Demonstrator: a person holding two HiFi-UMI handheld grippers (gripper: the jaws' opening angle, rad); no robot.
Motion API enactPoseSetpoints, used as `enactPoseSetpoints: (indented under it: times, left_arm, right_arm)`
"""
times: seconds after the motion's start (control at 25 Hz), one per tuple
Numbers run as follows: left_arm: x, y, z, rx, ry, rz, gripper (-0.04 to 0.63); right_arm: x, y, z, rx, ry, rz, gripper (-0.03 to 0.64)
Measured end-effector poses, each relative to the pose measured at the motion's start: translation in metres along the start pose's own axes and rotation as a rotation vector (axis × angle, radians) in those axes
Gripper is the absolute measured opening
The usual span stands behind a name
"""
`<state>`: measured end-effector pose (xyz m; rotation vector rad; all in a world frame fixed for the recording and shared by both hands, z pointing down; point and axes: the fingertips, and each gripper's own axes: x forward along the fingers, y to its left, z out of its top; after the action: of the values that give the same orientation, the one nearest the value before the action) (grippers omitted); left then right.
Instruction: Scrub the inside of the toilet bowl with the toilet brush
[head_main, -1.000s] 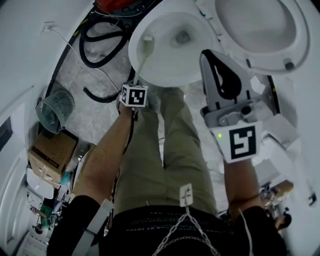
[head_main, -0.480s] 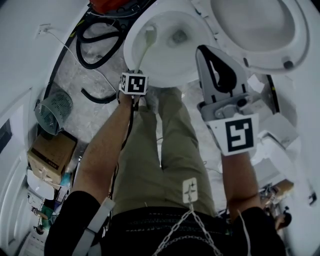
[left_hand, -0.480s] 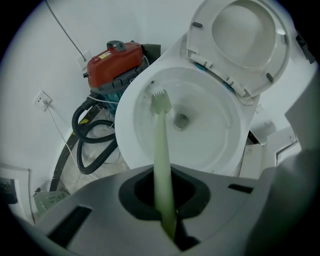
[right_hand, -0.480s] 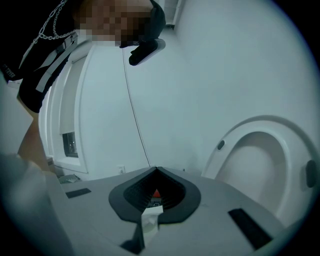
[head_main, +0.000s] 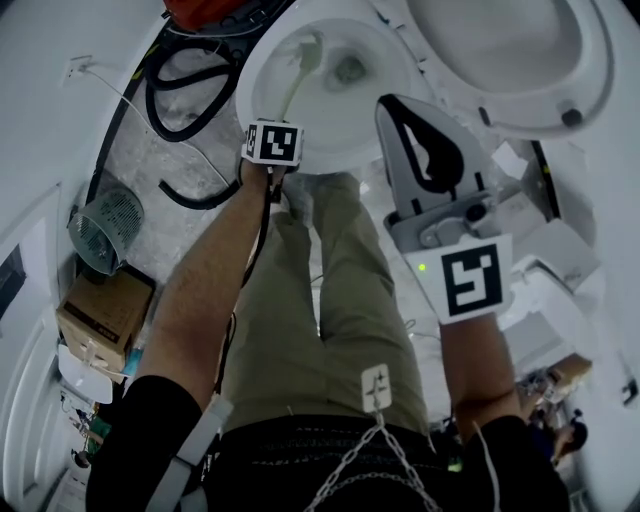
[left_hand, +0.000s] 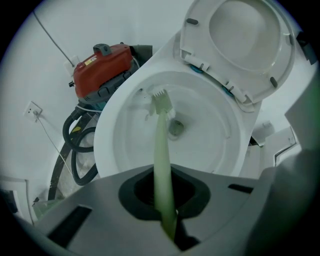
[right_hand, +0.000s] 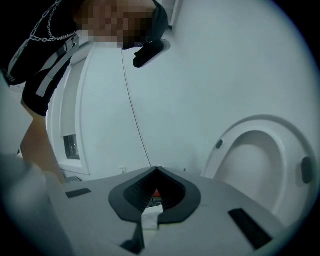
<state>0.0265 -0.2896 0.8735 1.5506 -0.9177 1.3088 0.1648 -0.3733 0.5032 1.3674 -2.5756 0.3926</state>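
Note:
The white toilet bowl (head_main: 262, 100) is open, with seat and lid (head_main: 520, 60) raised. My left gripper (head_main: 277, 122) is shut on the pale green handle of the toilet brush (head_main: 296, 80). In the left gripper view the handle (left_hand: 161, 165) runs up from the left gripper (left_hand: 162, 172) into the bowl (left_hand: 210, 150). The brush head (left_hand: 161, 101) rests on the inner wall at the upper left, just above the drain (left_hand: 176, 128). My right gripper (head_main: 392, 105) is shut and holds nothing; it hangs over the bowl's front right rim. The right gripper (right_hand: 156, 169) faces a white wall and the lid (right_hand: 260, 165).
A red canister (left_hand: 102, 62) with a black hose (head_main: 180, 95) stands left of the toilet. A wire basket (head_main: 105, 228) and a cardboard box (head_main: 105, 310) sit on the floor at the left. The person's legs (head_main: 320, 300) stand before the bowl.
The left gripper has pushed the brush head farther back along the bowl's left inner wall. The right gripper has stayed shut and drifted slightly left.

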Motion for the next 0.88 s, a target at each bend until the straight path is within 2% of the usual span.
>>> enactPoseSetpoints:
  times: [0.32,0.68,0.88]
  left_arm:
    - [0.010,-0.010,0.026,0.107,0.016,0.013,0.000]
    - [0.024,-0.045,0.032,0.114,0.035,-0.024,0.000]
    - [0.022,-0.057,0.029,0.208,0.027,-0.010,0.000]
  right_arm:
    - [-0.009,-0.013,-0.007,0.010,0.022,-0.024,0.003]
    - [-0.015,-0.015,-0.017,0.028,0.039,-0.036,0.003]
    - [-0.019,-0.016,-0.019,0.030,0.040,-0.044,0.003]
